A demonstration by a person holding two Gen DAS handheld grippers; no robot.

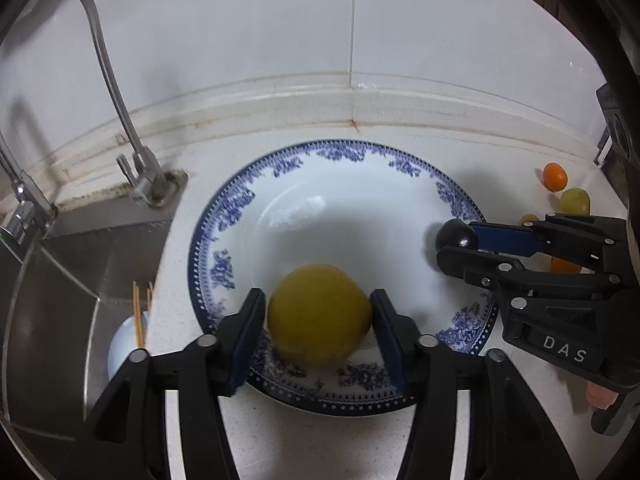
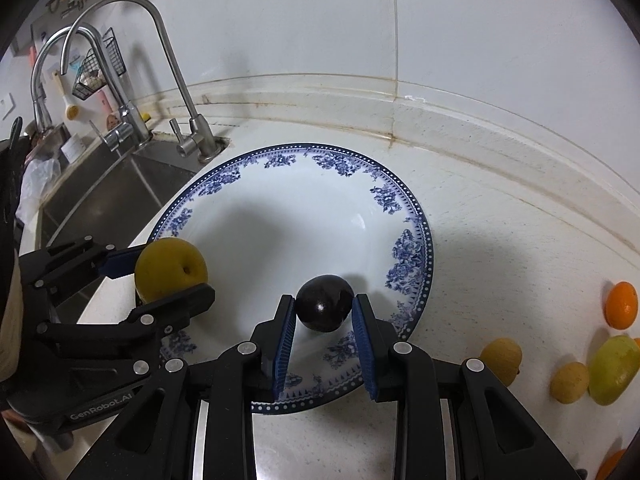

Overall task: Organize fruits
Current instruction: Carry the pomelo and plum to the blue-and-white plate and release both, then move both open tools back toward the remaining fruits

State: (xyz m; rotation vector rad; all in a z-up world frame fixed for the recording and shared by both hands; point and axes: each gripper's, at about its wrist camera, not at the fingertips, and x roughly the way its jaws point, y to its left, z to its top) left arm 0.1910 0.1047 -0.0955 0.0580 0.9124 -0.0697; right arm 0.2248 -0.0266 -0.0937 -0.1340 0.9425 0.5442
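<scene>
Fruits are being delivered: left hand-held gripper point(image 1: 319, 320) pinches a yellow fruit point(image 1: 319, 314), right hand-held gripper point(image 2: 324, 312) pinches a dark plum point(image 2: 324, 309) over the plate point(image 2: 416, 236); next, probably lower and release.

Left wrist cam looks down close over plate point(image 1: 224, 208) near edge. Right wrist cam likewise from the right; both share the plate

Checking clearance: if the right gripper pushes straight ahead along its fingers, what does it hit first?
Probably nothing at first: the right gripper, shut on the dark round plum, faces the bare well of the blue-and-white floral plate, then its far rim and the white tiled wall. Depth is unclear.
</scene>
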